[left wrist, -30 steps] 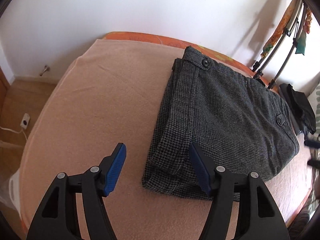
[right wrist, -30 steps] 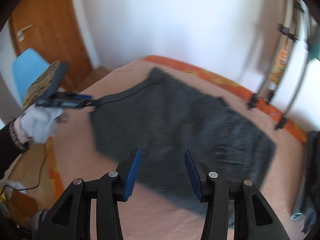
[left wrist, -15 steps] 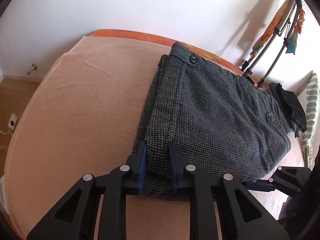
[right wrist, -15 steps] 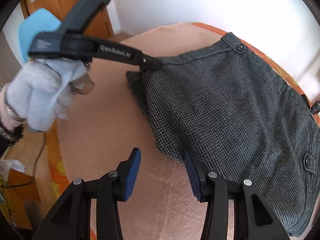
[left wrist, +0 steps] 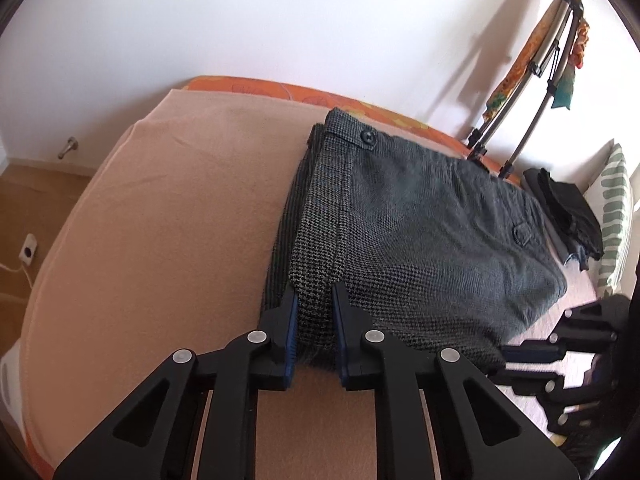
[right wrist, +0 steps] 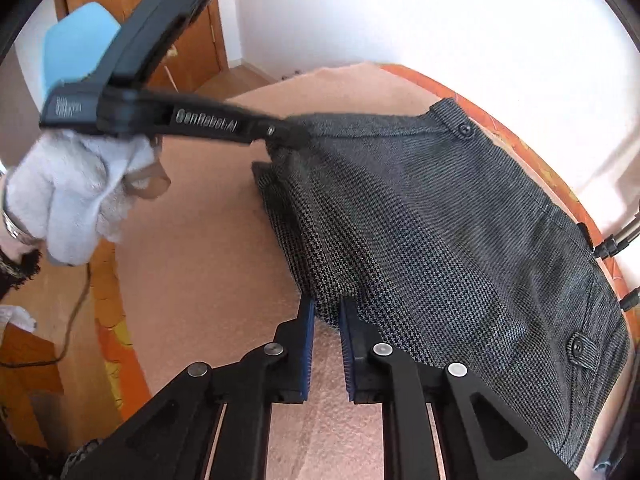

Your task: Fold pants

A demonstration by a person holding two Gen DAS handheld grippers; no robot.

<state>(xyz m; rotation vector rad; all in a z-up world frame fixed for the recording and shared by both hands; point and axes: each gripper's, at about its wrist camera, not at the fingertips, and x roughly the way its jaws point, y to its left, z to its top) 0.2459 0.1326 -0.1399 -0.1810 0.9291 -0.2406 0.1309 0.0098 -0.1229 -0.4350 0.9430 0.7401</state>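
Grey houndstooth pants (left wrist: 420, 232) lie folded on a peach blanket (left wrist: 160, 240) on the bed. My left gripper (left wrist: 314, 300) is shut on the near corner of the pants' folded edge. In the right wrist view the pants (right wrist: 440, 220) fill the right half, and my right gripper (right wrist: 326, 312) is shut on their near edge. The left gripper also shows in the right wrist view (right wrist: 288, 136), gripping the far-left corner of the cloth, held by a white-gloved hand (right wrist: 72, 192). The right gripper shows at the lower right of the left wrist view (left wrist: 536, 354).
A white wall runs behind the bed. A clothes rack (left wrist: 532, 72) with coloured cloths stands at the back right. Dark folded clothes (left wrist: 564, 208) and a green-striped pillow (left wrist: 612, 208) lie at the right. A wooden door (right wrist: 188, 40) and a blue chair (right wrist: 76, 44) are at the left.
Both grippers have moved in to the pants and closed on their near edge; a second ago both were open and apart from the cloth. The left closed first.
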